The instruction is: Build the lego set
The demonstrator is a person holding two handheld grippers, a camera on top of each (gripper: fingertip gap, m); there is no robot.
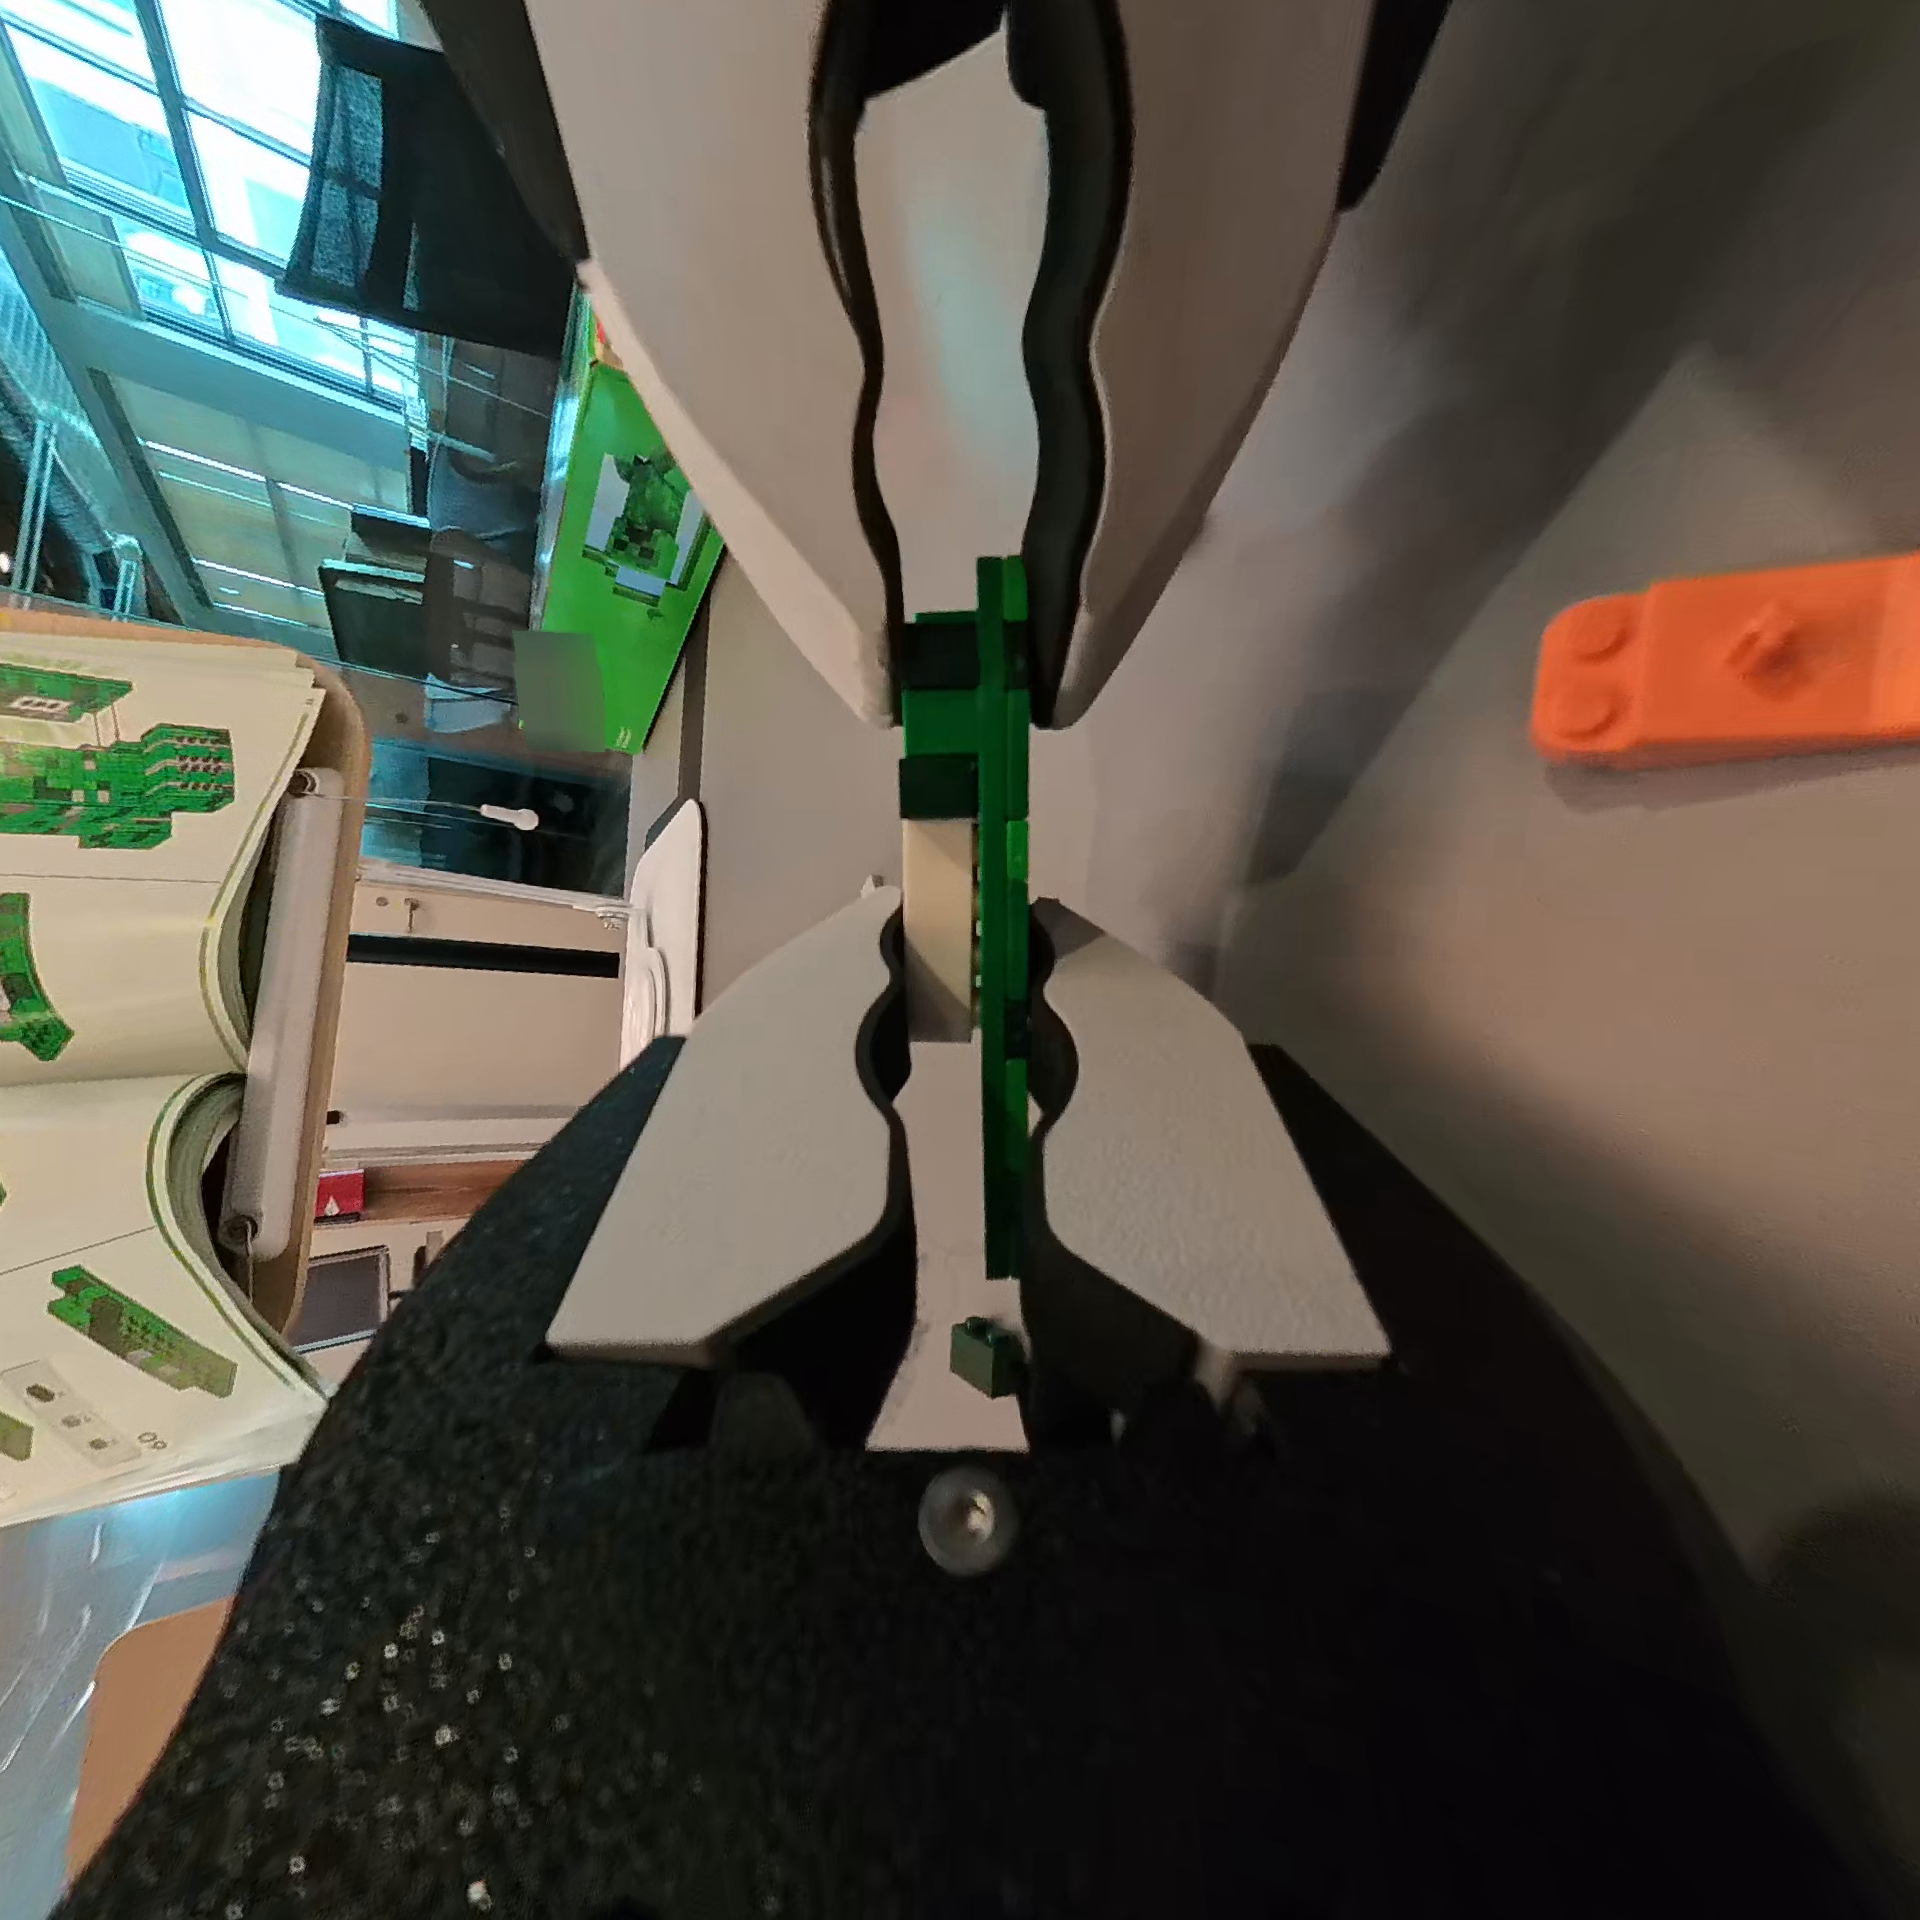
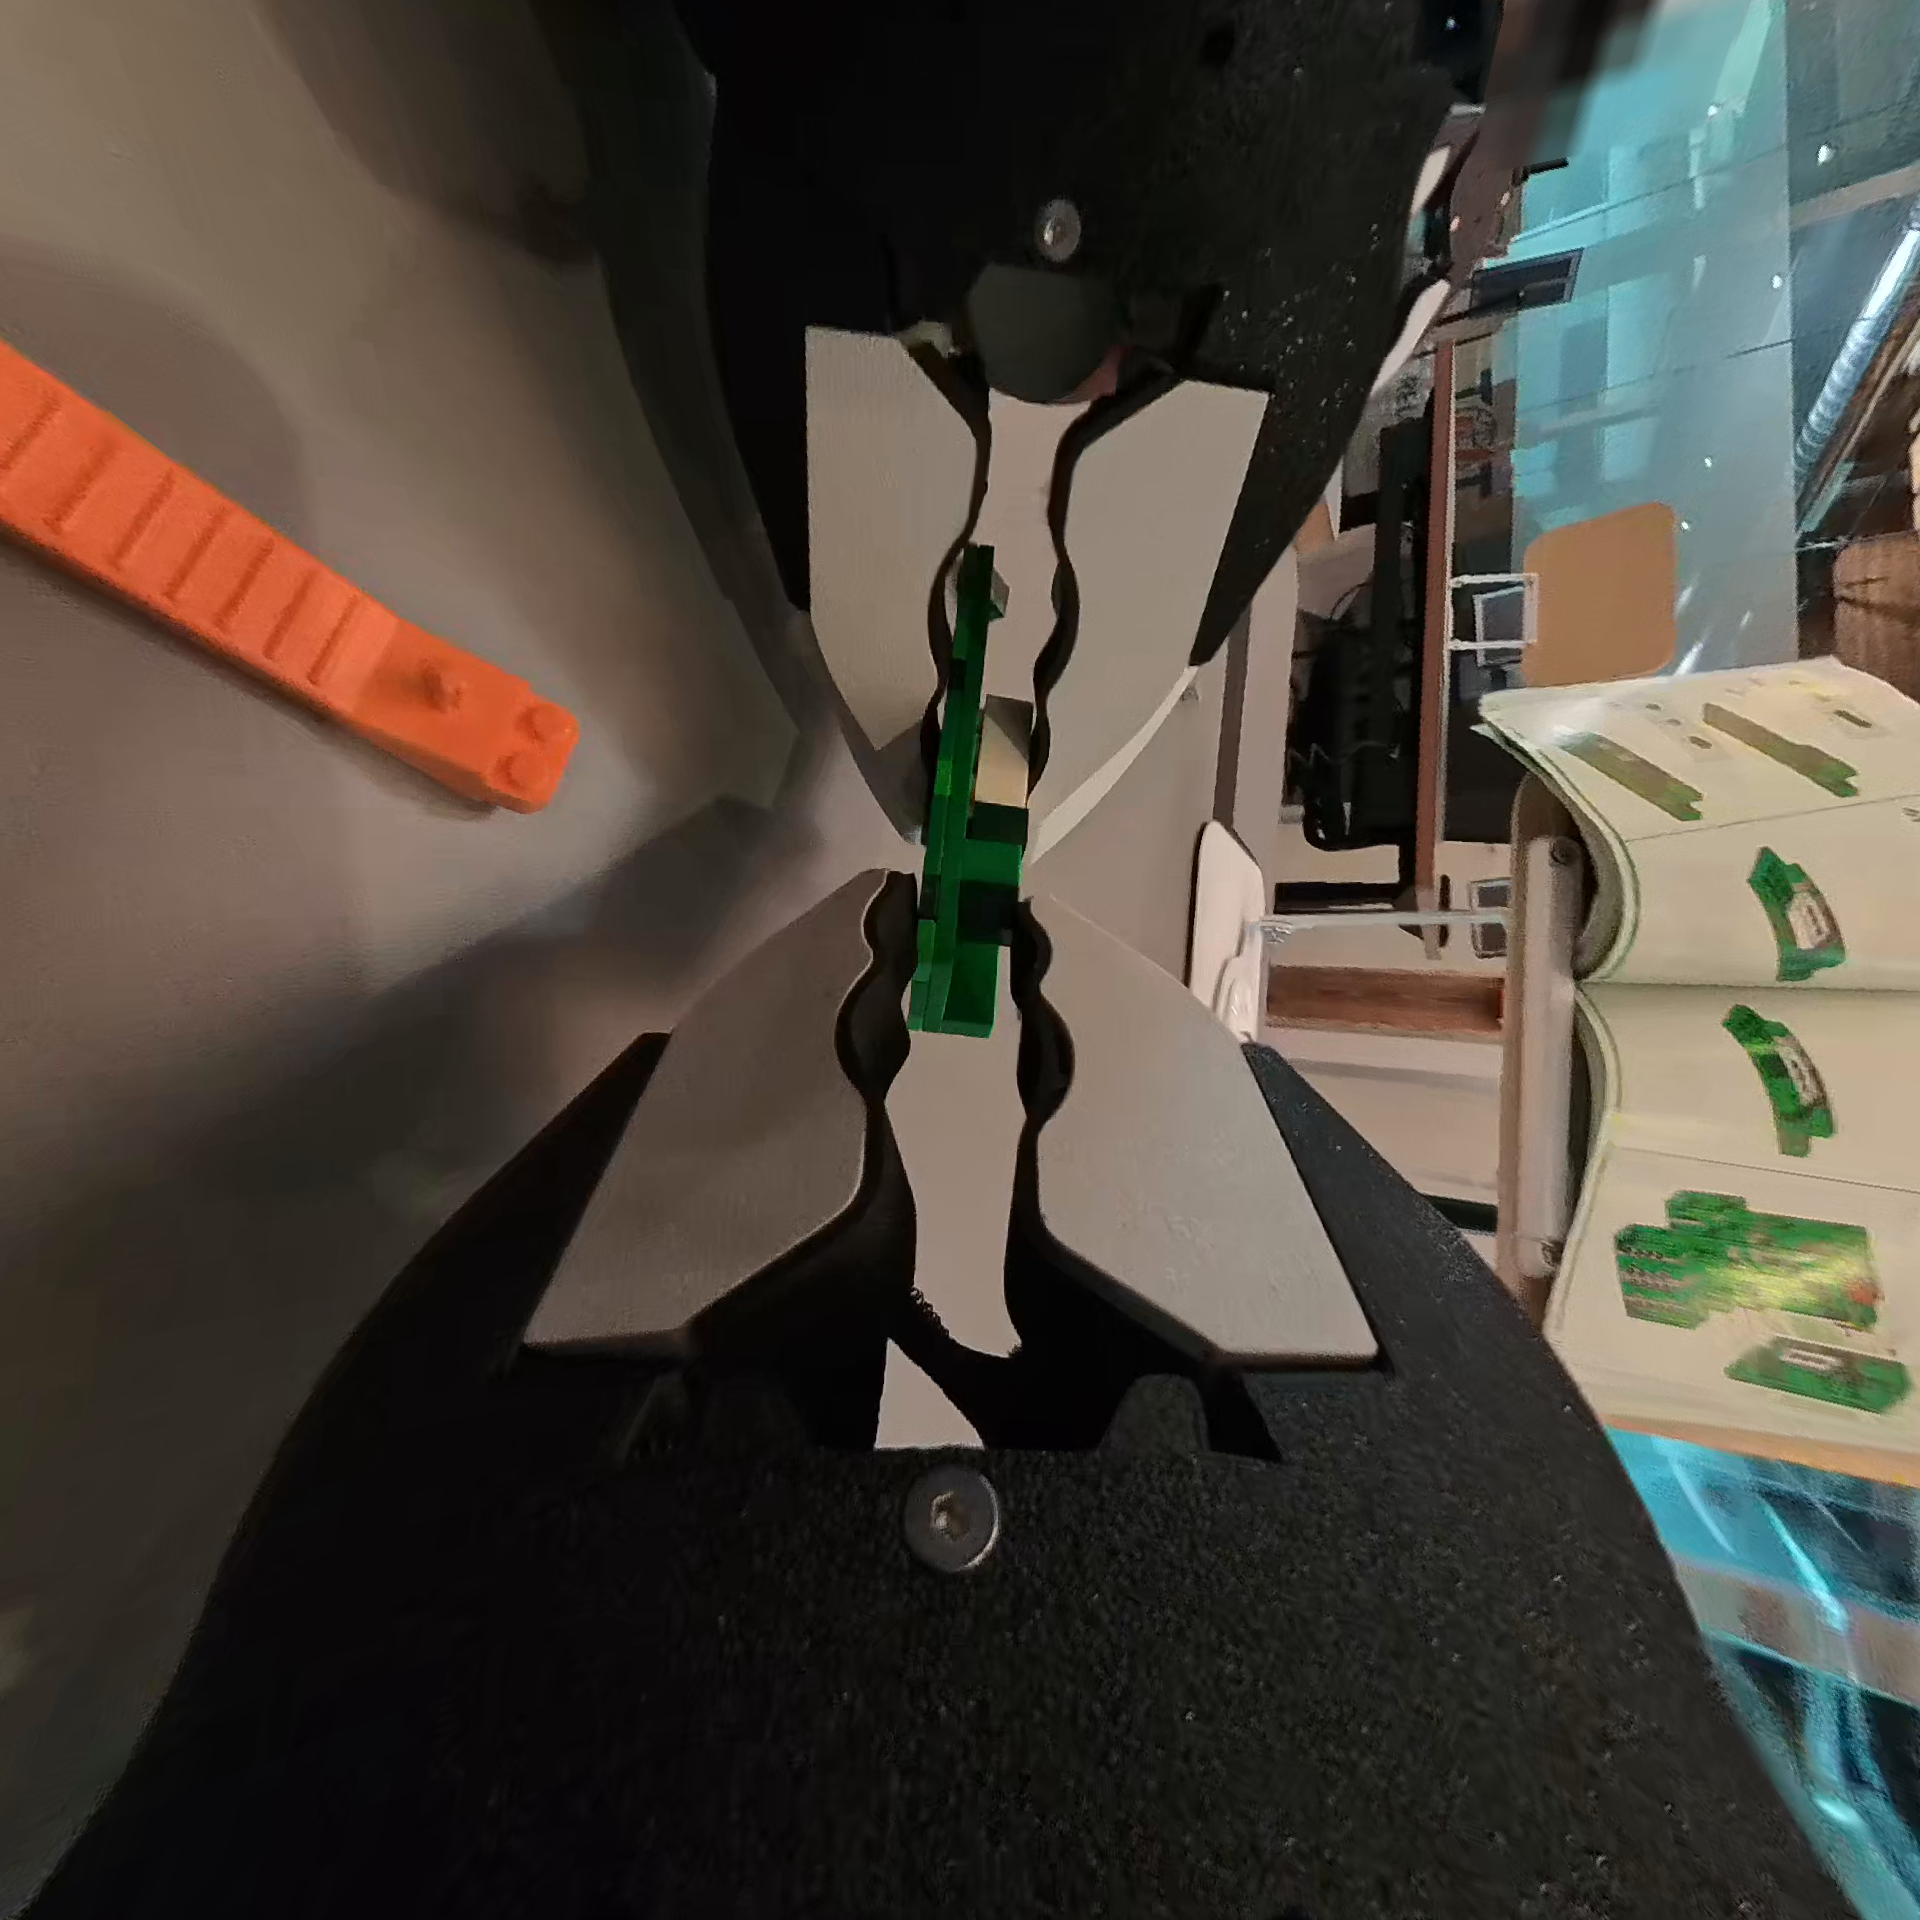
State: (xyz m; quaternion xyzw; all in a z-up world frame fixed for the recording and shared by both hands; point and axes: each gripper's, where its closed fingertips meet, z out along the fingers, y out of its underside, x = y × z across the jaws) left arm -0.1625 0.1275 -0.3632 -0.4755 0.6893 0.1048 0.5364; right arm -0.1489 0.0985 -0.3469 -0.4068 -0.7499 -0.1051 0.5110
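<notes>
Grey table (image 1: 1558, 1039) fills the background behind both my grippers, and the views are turned on their side, so it stands like a wall.

Nearest in the left wrist view, my left gripper (image 1: 961, 935) is clamped on the lego plate (image 1: 1006, 935), a thin green assembly seen edge-on. One finger presses its flat back; the other bears on a tan brick (image 1: 940, 935) stuck to its studded face. A small dark green brick (image 1: 982, 1351) lies loose on the table close to the base of this gripper, just past the plate's near end. Farther along the plate, my right gripper (image 1: 961, 707) comes in from the opposite side and is closed on the same plate, its tips around the dark green bricks (image 1: 935, 727) beside the tan one.

From the right wrist view, my right gripper (image 2: 971, 894) grips the plate (image 2: 951, 831) at its near end, with the left gripper (image 2: 977, 748) facing it beyond.

An orange brick separator (image 1: 1714, 675) lies flat on the table, well apart from the plate. Away from the plate on the other side, an open instruction booklet (image 1: 114, 935) rests on a stand. Beyond it, a green box (image 1: 623, 582) stands on the table, with windows (image 1: 156, 208) behind.
</notes>
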